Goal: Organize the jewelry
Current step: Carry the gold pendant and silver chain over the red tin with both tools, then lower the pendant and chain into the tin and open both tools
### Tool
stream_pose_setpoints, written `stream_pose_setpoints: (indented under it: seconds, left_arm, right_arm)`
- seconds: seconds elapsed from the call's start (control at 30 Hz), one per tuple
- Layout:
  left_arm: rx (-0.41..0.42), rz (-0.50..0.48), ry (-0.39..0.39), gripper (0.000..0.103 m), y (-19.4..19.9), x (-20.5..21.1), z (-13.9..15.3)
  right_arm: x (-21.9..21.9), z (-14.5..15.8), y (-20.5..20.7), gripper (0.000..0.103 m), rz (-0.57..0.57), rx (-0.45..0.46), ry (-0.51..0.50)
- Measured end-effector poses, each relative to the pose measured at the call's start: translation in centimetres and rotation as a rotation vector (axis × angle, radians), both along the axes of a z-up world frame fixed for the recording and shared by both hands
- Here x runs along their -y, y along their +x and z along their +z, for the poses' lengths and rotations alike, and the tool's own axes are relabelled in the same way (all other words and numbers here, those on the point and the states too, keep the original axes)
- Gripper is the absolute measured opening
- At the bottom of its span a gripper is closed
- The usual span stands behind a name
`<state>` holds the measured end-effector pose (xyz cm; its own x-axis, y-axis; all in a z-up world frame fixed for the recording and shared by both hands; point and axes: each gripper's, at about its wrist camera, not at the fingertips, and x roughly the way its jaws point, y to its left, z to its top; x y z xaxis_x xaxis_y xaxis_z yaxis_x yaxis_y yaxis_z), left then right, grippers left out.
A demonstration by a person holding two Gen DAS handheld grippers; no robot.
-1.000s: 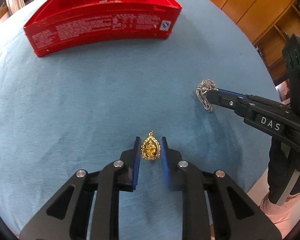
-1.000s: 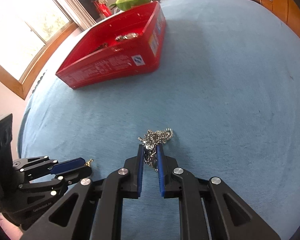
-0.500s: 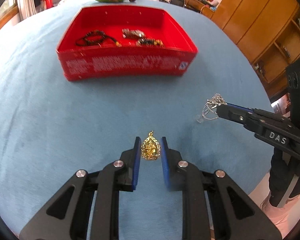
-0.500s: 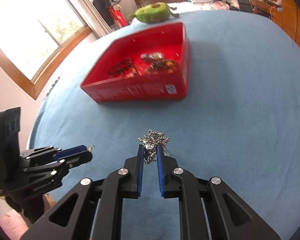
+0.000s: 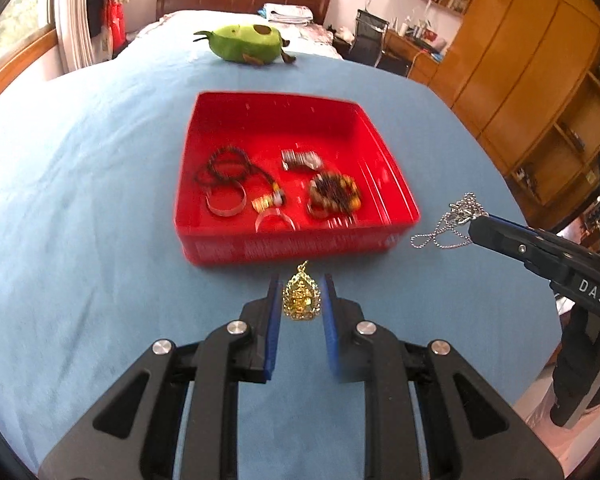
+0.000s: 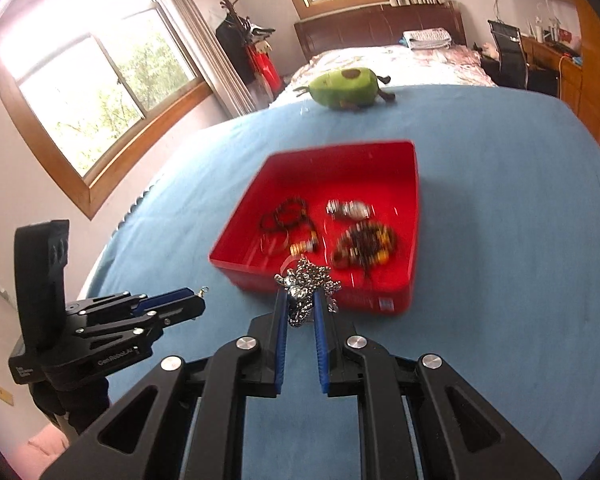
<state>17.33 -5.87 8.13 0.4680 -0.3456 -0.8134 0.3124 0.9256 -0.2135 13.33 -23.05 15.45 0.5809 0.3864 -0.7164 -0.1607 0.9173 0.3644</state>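
With several bracelets already lying in the red plastic tray, the left gripper is clamping a gold filigree pendant and the right gripper a bunched silver ball chain, both hanging just short of the tray and not yet dropped in.

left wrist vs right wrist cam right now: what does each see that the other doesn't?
Left wrist only: the ornate gold teardrop pendant face-on, pinched between the left gripper pads, and the tall wooden wardrobe.

Right wrist only: the bunched silver ball chain clamped in the right gripper, and the big wood-framed window.

Both: the red rectangular plastic tray holding bracelets and beads, the green avocado plush toy, the blue bedspread, and the other gripper seen side-on.
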Motion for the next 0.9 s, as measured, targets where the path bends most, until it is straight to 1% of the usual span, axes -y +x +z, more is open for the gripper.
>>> stream_pose_setpoints:
  seconds: [0.07, 0.2, 0.33, 0.47, 0.6, 0.67, 0.73, 0.9]
  left_arm:
    - [0.005, 0.012, -0.001, 0.018, 1.5, 0.0, 0.5]
    - [0.008, 0.041, -0.004, 0.018, 5.2, 0.4, 0.8]
    - [-0.012, 0.06, -0.007, 0.018, 9.2, 1.1, -0.3]
    - [-0.036, 0.062, -0.014, 0.018, 12.5, 1.6, -2.2]
    - [-0.045, 0.058, -0.022, 0.018, 14.9, 1.9, -3.9]
    - [-0.047, 0.055, -0.021, 0.018, 15.8, 1.9, -4.7]
    - [-0.048, 0.056, -0.02, 0.018, 16.3, 2.0, -5.1]
    - [-0.052, 0.059, -0.001, 0.018, 16.8, 2.2, -6.0]
  right_arm:
    - [-0.3, 0.5, 1.8, 0.013, -0.01, 0.013, -0.008]
    - [-1.0, 0.3, 5.3, 0.013, -0.033, 0.019, -0.023]
    - [-1.5, -1.4, 9.1, 0.012, -0.065, 0.001, -0.034]
    - [-1.7, -4.0, 12.8, 0.012, -0.091, -0.042, -0.021]
    - [-1.7, -6.2, 14.9, 0.012, -0.101, -0.065, 0.002]
    - [-1.9, -7.3, 15.6, 0.012, -0.095, -0.089, -0.018]
    - [-2.1, -8.5, 16.2, 0.012, -0.094, -0.117, -0.029]
    - [-2.2, -9.6, 16.5, 0.012, -0.096, -0.145, -0.041]
